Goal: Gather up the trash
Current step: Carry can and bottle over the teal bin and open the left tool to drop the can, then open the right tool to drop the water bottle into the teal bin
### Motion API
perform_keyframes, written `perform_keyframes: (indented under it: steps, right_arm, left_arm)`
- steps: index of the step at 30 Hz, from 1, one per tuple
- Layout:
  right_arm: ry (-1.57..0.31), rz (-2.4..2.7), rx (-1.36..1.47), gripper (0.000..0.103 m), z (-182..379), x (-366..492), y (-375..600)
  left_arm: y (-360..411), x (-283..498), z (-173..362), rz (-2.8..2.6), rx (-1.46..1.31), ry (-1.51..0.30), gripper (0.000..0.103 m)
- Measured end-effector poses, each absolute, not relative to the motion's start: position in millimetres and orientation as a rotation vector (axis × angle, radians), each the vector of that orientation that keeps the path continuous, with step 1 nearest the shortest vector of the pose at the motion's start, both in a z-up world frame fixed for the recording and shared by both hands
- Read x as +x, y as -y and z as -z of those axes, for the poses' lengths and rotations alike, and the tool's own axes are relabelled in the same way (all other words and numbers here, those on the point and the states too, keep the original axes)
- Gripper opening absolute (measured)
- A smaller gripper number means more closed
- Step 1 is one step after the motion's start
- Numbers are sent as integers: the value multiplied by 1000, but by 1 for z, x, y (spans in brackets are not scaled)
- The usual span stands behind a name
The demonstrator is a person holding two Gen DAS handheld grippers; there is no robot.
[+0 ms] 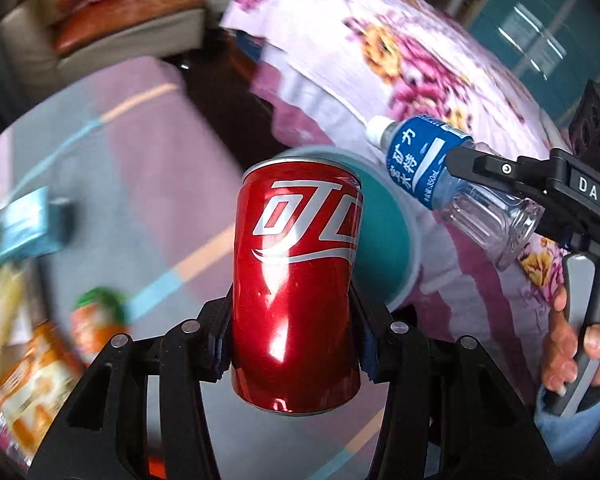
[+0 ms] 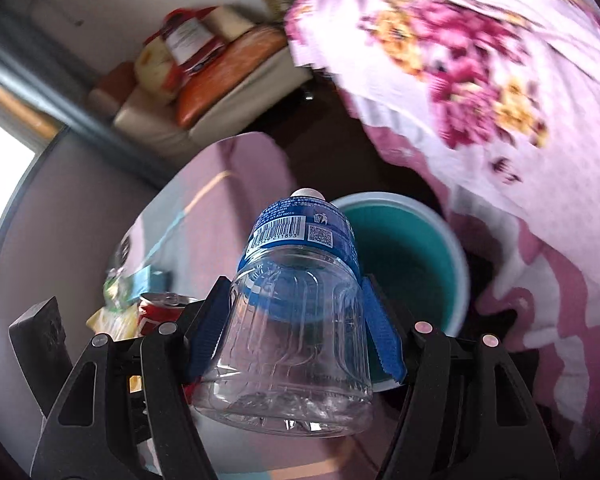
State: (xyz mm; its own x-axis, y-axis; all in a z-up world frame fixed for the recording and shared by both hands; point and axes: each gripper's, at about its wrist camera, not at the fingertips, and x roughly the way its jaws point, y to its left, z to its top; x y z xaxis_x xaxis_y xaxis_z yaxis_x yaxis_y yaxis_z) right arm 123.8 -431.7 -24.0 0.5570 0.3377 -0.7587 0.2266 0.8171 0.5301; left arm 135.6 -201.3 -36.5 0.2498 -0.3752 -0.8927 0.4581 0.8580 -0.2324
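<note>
My left gripper is shut on a dented red soda can, held upright in the left wrist view, just in front of a teal waste bin with a pale rim. My right gripper is shut on a clear plastic water bottle with a blue label and white cap, its blue pads pressing the sides. The bin lies directly behind the bottle. In the left wrist view the bottle and the right gripper hover at the right, above the bin's edge. The can peeks out at the lower left of the right wrist view.
A floral pink bedspread hangs close beside the bin. Snack wrappers and a blue box lie blurred on a pink striped surface at the left. A sofa with cushions stands behind. A hand grips the right tool's handle.
</note>
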Motion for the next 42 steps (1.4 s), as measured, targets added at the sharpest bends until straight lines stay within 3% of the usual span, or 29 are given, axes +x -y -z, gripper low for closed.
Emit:
perform_keyframes:
  steps: [8, 9, 11, 13, 20, 25, 34, 42]
  right_arm:
    - [-1022, 1, 718, 63, 61, 110, 476]
    - [-1025, 3, 726, 63, 64, 109, 478]
    - [-1032, 5, 742, 63, 71, 108, 483]
    - [-1043, 6, 750, 63, 78, 108, 485]
    - [-1074, -17, 745, 63, 90, 113, 479]
    - [-1101, -26, 738, 63, 98, 118, 472]
    - [-1199, -34, 718, 64, 116, 127, 449]
    - [-1198, -30, 668, 73, 102, 128, 428]
  left_arm:
    - [266, 140, 73, 618, 179, -1276, 51]
    - [270, 139, 73, 619, 187, -1279, 54]
    - [276, 140, 73, 608, 206, -1262, 75]
    - [276, 141, 72, 588, 216, -1243, 79]
    - [263, 145, 68, 559, 168, -1248, 80]
    - [246, 144, 58, 531, 145, -1216, 89]
    - [210, 143, 55, 492, 56, -1223, 92]
    - [179, 132, 50, 472, 6, -1218, 92]
